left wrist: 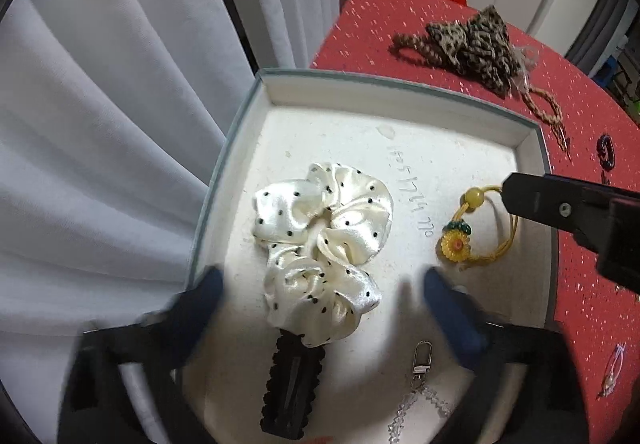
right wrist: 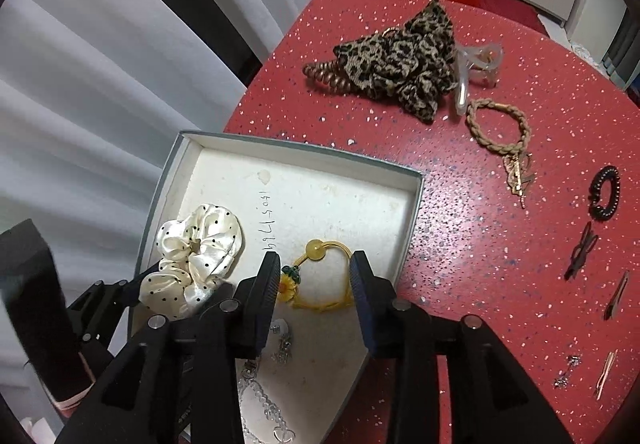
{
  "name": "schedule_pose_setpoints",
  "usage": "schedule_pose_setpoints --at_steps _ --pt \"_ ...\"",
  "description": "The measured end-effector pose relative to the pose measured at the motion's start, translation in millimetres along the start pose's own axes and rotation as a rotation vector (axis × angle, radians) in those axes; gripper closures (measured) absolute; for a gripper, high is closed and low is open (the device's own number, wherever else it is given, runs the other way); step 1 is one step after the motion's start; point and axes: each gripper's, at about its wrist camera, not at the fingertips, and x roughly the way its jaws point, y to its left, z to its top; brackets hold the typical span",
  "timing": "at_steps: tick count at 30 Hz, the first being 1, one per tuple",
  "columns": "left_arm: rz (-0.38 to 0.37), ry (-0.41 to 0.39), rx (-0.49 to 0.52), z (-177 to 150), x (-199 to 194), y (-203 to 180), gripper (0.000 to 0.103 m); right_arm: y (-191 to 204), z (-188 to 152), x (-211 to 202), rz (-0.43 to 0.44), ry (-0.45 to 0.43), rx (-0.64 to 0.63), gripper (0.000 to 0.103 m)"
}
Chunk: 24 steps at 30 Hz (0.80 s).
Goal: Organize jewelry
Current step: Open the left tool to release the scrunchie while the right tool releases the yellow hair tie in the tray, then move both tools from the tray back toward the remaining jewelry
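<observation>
A white open box (left wrist: 400,94) (right wrist: 304,156) sits at the left edge of the red table. In it lie a cream polka-dot scrunchie (left wrist: 324,244) (right wrist: 196,256), a yellow sunflower hair tie (left wrist: 456,240) (right wrist: 320,276), a black scalloped clip (left wrist: 292,384) and a clear bead chain (left wrist: 416,396) (right wrist: 264,404). My left gripper (left wrist: 324,284) is open over the scrunchie. My right gripper (right wrist: 314,272) (left wrist: 520,196) is open, its fingers on either side of the sunflower tie.
On the red speckled table (right wrist: 460,244) lie a leopard scrunchie (right wrist: 404,60) (left wrist: 476,44), a brown spiral tie (right wrist: 324,72), a clear claw clip (right wrist: 476,64), a braided bracelet (right wrist: 500,124), a black coil tie (right wrist: 604,192) and several small clips (right wrist: 580,256). White curtains hang at left.
</observation>
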Motion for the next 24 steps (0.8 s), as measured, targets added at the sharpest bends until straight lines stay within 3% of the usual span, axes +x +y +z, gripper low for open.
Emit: schedule_pose_setpoints --at_steps 12,16,21,24 --pt "0.011 0.009 0.011 0 -7 -2 0.0 -3 -10 -32 0.011 -0.021 0.012 0.06" --pt "0.004 0.015 -0.005 -5 -14 1 0.0 -3 -13 -38 0.015 -0.025 0.018 0.048" --pt "0.024 0.016 0.024 -16 -24 3 0.0 -8 -26 -45 0.039 -0.027 0.037 0.024" --pt "0.034 0.021 0.048 -26 -32 2 0.0 -16 -37 -52 0.047 -0.018 0.058 0.022"
